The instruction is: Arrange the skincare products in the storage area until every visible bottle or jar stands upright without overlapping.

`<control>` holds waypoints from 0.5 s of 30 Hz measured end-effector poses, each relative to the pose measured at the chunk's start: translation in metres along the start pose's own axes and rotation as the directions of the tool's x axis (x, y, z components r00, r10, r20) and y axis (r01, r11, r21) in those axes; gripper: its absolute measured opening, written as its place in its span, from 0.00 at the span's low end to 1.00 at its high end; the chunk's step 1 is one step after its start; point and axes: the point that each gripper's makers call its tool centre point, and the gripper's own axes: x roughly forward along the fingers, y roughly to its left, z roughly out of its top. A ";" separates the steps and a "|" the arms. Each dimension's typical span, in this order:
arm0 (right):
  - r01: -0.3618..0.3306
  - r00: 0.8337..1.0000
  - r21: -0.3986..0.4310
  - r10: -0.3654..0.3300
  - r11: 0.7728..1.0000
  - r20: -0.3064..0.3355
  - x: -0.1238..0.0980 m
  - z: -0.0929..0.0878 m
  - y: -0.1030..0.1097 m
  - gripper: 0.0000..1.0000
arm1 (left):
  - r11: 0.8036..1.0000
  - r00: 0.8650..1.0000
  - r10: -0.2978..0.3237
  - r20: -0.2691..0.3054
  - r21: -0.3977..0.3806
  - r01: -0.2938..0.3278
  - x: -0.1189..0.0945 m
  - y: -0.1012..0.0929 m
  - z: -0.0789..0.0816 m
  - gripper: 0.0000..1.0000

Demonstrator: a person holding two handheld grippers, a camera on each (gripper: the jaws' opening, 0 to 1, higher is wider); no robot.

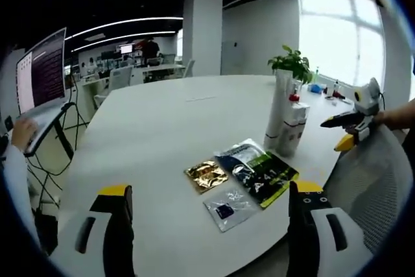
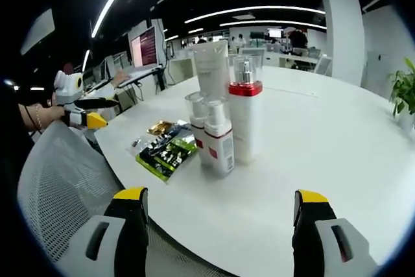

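The white table (image 2: 337,147) carries everything, with a mesh chair back (image 2: 58,186) pushed against its near edge. On it the skincare products stand in one tight cluster: a tall white tube (image 2: 212,69) at the back, a pump bottle with a red collar (image 2: 246,118) in front of it, and two smaller pump bottles (image 2: 218,135) just beside that, all upright (whether any of them touch, I cannot tell). In the left gripper view the same cluster (image 1: 288,121) stands in front of a potted plant (image 1: 292,64). Flat sachets lie near the bottles: a green and black one (image 1: 259,170), a gold one (image 1: 206,174) and a clear one (image 1: 228,207).

By my reading the arranging is either finished or barely begun; nothing is lying down, so the next move calls for checking the spacing between bottles and parting any that crowd each other.

The left gripper (image 1: 211,225) hangs above the table edge with its jaws spread wide, holding and touching nothing. The right gripper (image 2: 220,225) is likewise wide open and empty, short of the bottles.
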 end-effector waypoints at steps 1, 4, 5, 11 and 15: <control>0.000 1.000 0.001 0.000 1.000 0.000 0.000 0.000 0.000 0.99 | 1.000 1.000 -0.001 0.001 0.001 0.001 0.000 0.001 -0.001 0.93; 0.004 1.000 0.002 -0.004 1.000 0.000 0.001 0.000 -0.002 0.99 | 1.000 1.000 0.000 0.004 0.006 0.000 0.000 0.000 0.001 0.93; 0.003 1.000 0.002 -0.003 1.000 0.000 0.001 0.000 -0.001 0.99 | 1.000 1.000 0.000 0.006 0.006 0.000 0.000 0.001 0.001 0.93; -0.006 1.000 -0.010 0.005 1.000 -0.016 0.002 -0.002 0.000 0.99 | 1.000 1.000 -0.003 0.000 0.014 0.003 0.002 0.004 -0.002 0.93; -0.005 1.000 -0.012 0.005 1.000 -0.029 0.002 -0.004 0.000 0.99 | 1.000 1.000 -0.003 0.000 0.014 0.003 0.001 0.003 -0.001 0.92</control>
